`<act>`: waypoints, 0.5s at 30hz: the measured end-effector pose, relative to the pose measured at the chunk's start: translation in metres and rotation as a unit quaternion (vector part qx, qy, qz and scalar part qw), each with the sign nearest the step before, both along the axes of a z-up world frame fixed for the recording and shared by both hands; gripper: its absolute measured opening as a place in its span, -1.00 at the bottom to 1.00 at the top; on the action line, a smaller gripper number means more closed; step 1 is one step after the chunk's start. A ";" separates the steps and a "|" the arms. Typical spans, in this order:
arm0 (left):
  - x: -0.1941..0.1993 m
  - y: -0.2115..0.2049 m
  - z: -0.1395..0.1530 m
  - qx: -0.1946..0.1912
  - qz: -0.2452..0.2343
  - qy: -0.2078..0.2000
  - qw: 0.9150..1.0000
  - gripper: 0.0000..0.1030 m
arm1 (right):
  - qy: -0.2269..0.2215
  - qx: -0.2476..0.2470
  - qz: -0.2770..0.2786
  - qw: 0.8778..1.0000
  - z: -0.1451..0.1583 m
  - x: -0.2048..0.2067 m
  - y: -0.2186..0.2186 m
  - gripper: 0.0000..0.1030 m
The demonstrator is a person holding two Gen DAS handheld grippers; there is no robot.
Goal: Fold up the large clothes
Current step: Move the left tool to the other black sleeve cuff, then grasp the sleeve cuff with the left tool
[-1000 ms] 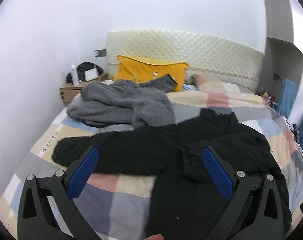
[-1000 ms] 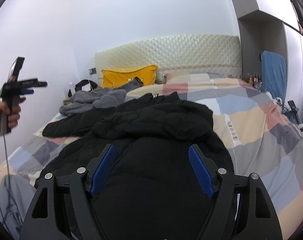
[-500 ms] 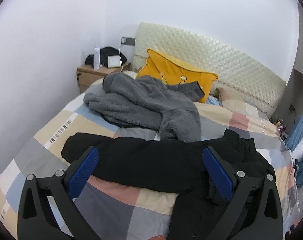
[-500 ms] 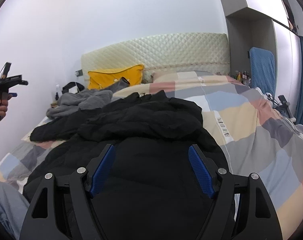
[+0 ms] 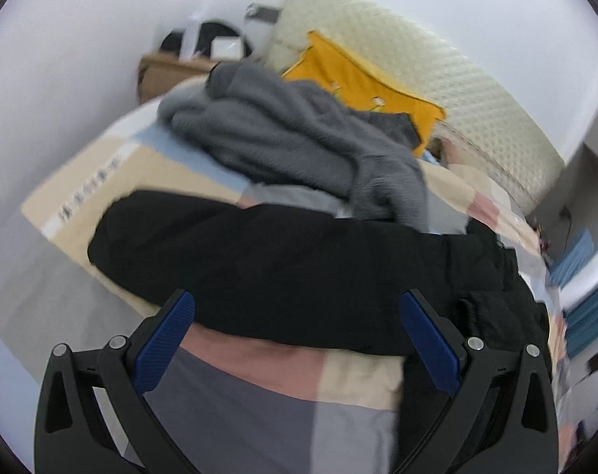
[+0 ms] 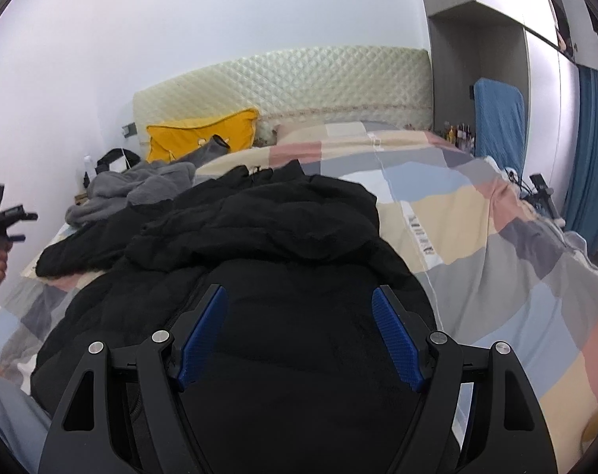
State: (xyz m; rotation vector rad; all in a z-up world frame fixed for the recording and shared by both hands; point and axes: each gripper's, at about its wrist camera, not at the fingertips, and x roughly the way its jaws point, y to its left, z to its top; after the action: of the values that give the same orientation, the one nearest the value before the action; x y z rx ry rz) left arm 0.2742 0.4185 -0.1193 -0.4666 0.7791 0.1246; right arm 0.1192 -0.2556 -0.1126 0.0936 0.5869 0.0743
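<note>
- Here, a black jacket point(image 6: 259, 237) is spread across the patchwork bed point(image 6: 476, 237), one sleeve point(image 5: 259, 260) stretched sideways.
- The left claw point(image 5: 295, 339) is held wide above that sleeve, apparently not touching.
- The right claw point(image 6: 299, 331) is held wide, empty, over the jacket's body.

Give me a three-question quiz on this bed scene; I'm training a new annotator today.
1. True or false: the right gripper is closed on the black jacket.
2. Which garment lies nearest the yellow pillow: A) grey fleece B) black jacket C) blue towel?
3. What does the left gripper point toward?

Key: 1. False, open above it. 2. A. 3. The jacket's outstretched black sleeve.
</note>
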 end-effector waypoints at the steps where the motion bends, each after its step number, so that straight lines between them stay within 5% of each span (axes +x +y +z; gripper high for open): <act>1: 0.002 0.010 -0.010 -0.015 0.009 0.005 1.000 1.00 | 0.008 -0.001 -0.003 1.000 -0.002 0.004 0.002 0.45; 4: 0.006 0.054 -0.055 -0.106 0.057 0.022 0.992 0.99 | 0.032 -0.006 -0.008 0.999 -0.008 0.017 0.007 0.45; 7: -0.002 0.099 -0.106 -0.215 0.126 0.020 0.968 0.97 | 0.049 -0.012 -0.015 0.999 -0.014 0.026 0.011 0.45; 9: -0.006 0.116 -0.124 -0.234 0.151 0.018 0.960 0.96 | 0.057 -0.018 -0.019 0.998 -0.018 0.030 0.013 0.45; 15: -0.003 0.143 -0.144 -0.236 0.163 -0.008 0.958 0.89 | 0.078 -0.013 -0.029 0.996 -0.027 0.041 0.016 0.45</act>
State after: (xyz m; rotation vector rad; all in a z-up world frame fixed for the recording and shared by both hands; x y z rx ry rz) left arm 0.2707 0.5610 -0.2635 -1.0498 0.7096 0.2433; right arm 0.1606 -0.2392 -0.1396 0.0910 0.7401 0.0036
